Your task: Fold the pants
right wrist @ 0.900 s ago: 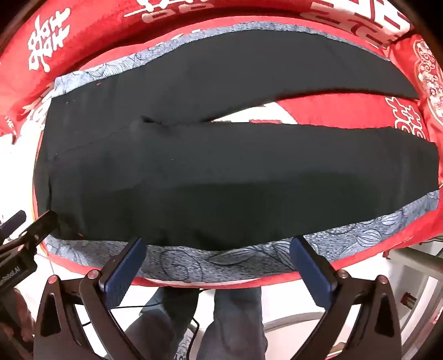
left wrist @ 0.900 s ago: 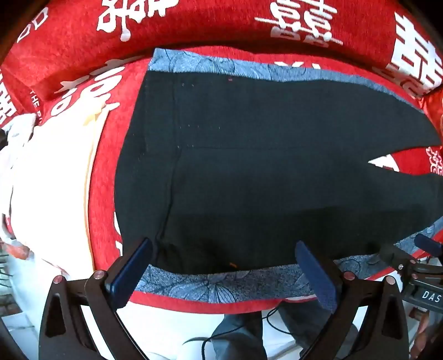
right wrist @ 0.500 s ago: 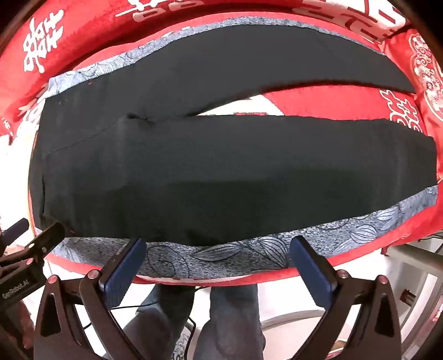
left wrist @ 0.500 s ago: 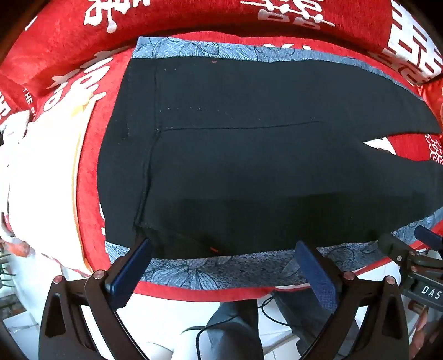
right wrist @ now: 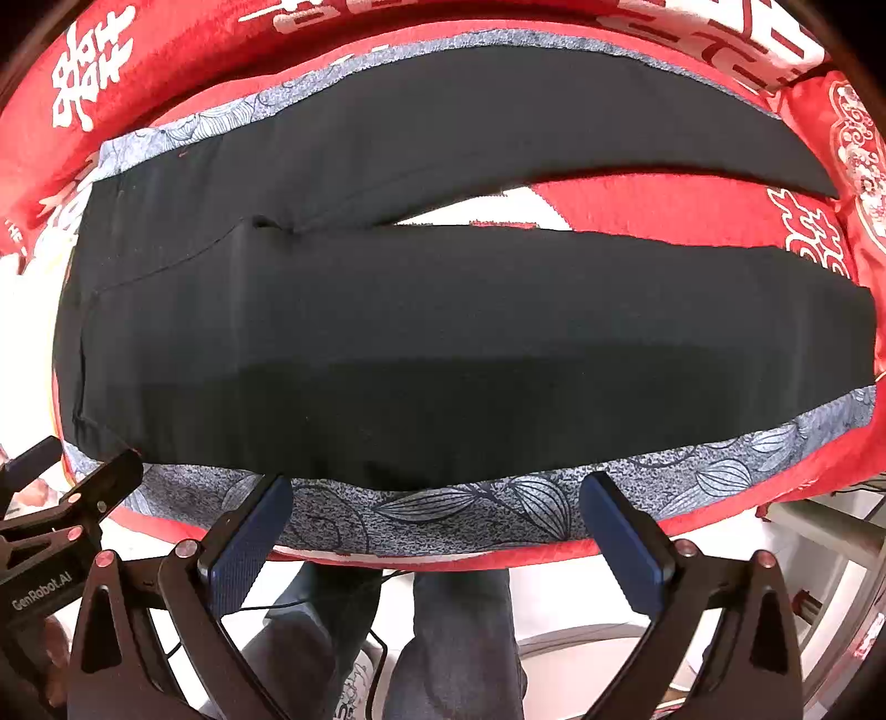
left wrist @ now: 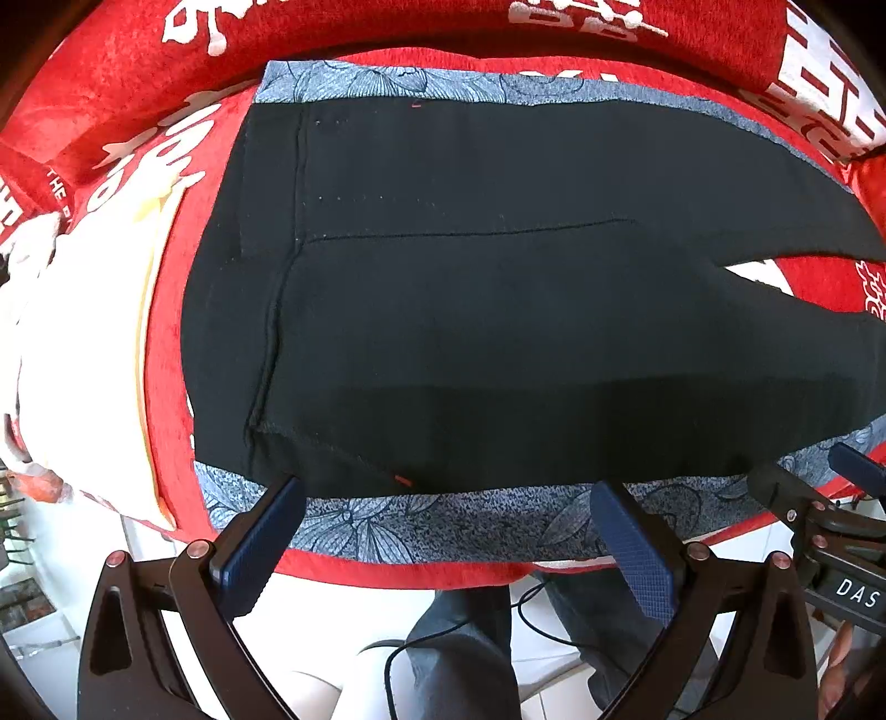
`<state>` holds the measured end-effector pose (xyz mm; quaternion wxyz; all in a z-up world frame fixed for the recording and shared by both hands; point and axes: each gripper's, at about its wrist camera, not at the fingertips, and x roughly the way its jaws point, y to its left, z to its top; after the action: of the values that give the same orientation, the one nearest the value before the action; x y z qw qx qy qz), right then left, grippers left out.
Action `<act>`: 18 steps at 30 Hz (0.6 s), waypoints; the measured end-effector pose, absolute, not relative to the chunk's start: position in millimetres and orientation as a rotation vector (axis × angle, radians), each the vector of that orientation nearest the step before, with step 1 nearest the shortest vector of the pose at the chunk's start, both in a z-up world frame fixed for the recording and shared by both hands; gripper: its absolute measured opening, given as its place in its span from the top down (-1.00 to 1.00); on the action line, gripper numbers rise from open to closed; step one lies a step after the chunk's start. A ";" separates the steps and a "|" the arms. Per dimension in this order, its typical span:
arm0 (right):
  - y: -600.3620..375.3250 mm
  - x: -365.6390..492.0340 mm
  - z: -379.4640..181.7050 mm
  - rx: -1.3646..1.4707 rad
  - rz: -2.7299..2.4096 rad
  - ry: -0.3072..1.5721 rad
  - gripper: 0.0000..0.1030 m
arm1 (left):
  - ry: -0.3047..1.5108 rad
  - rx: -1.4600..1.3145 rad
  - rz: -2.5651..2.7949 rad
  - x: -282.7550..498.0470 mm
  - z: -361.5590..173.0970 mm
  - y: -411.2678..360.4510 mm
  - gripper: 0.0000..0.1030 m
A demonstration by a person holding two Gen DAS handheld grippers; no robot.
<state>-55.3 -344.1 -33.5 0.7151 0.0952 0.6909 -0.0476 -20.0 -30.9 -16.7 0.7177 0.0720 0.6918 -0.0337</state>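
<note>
Black pants (left wrist: 498, 332) lie flat on a grey leaf-patterned cloth (left wrist: 443, 526), waistband to the left, legs spread to the right. In the right wrist view the pants (right wrist: 443, 343) show both legs with a red gap between them. My left gripper (left wrist: 446, 493) is open and empty, just off the near edge at the waist end. My right gripper (right wrist: 434, 490) is open and empty, off the near edge by the near leg. Each gripper shows at the edge of the other's view, the right one (left wrist: 819, 498) and the left one (right wrist: 72, 487).
The cloth lies on a red cushioned surface (left wrist: 387, 50) with white characters and a raised back. A white and cream bundle (left wrist: 83, 343) lies left of the waistband. The person's legs (right wrist: 454, 637) and a cable (left wrist: 398, 653) are below the near edge.
Both grippers have drawn back toward the near edge, so the pants sit further from the fingers. Both stay open and empty. The pants have not moved.
</note>
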 end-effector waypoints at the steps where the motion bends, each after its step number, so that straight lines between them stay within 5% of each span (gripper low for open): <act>1: -343.7 -54.9 -33.7 0.212 -0.105 1.531 -1.00 | 1.535 0.160 -0.076 -19.7 -17.1 -30.7 -1.00; 18: -343.7 -58.1 -35.0 0.223 -0.099 1.531 -1.00 | 1.527 0.187 -0.051 -22.5 -18.0 -36.6 -1.00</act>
<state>-58.1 -343.7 -35.0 0.7142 0.1005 0.6913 -0.0447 -22.5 -36.6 -18.0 0.7181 0.0844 0.6904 -0.0232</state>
